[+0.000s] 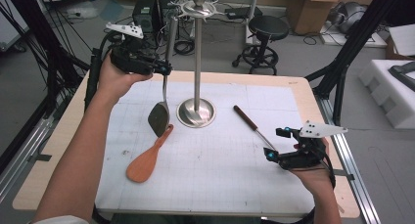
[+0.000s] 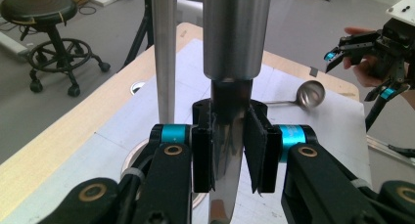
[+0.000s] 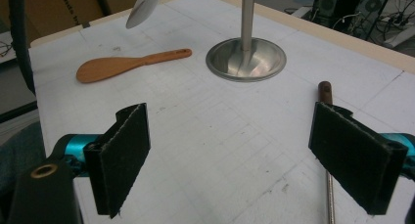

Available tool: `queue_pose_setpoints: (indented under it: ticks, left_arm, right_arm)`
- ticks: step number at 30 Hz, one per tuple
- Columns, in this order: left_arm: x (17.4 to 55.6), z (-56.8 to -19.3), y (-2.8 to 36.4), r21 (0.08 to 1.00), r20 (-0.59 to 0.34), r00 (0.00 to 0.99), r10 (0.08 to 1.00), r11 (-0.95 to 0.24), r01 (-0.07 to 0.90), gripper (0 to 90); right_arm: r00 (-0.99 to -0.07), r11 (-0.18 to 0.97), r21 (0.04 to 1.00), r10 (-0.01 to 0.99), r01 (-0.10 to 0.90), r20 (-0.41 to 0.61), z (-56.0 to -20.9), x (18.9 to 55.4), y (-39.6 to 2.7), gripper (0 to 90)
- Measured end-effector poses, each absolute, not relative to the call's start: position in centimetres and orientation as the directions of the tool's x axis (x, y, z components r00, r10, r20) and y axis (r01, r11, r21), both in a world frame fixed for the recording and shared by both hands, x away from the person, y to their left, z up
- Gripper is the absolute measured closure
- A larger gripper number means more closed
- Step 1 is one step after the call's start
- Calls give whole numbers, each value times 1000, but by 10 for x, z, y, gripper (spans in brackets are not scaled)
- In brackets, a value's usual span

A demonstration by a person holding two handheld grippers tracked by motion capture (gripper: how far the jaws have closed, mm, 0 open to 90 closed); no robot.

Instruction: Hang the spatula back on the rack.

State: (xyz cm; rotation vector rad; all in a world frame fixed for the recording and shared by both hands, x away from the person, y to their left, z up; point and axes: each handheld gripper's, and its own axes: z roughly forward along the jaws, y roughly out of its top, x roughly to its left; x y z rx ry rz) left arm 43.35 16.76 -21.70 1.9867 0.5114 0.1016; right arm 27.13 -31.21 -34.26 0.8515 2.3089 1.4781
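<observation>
Two risks are to be judged here. A metal spatula (image 1: 161, 114) is held up in the left gripper (image 1: 159, 66) at the upper left of the high view, its handle running up toward the hooked crown (image 1: 198, 9) of the rack (image 1: 196, 62) at top centre. The handle end could be knocked against a hook or missed past it, since the spatula hangs long below the grip and its blade can swing. The blade is seen just above the tip of a wooden rice paddle (image 1: 147, 160) lying at lower left of centre; whether they touch cannot be told, and the paddle might be dragged if the spatula were lowered. A slip is also possible, as smooth metal is being pinched across a narrow neck.

In the left gripper view, the pads (image 2: 203, 158) are pressed tight on the spatula neck (image 2: 226, 150), with the rack pole (image 2: 164, 57) just beside it at left.

The right gripper (image 1: 279, 145) is rested at the lower right of the high view, its jaws spread wide and nothing gripped. In the right gripper view, a ladle handle (image 3: 325, 93) is seen lying behind the right-hand pad (image 3: 355, 163); contact cannot be told.
</observation>
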Motion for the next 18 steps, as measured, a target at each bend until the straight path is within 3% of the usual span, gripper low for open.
queue_pose_setpoints:
  ticks: [18]
  left_arm:
    - [443,-226,161,852,-153,895,418,-403,334,747]
  right_arm:
    - [-788,303,893,610,333,86,-342,271,-313,146]
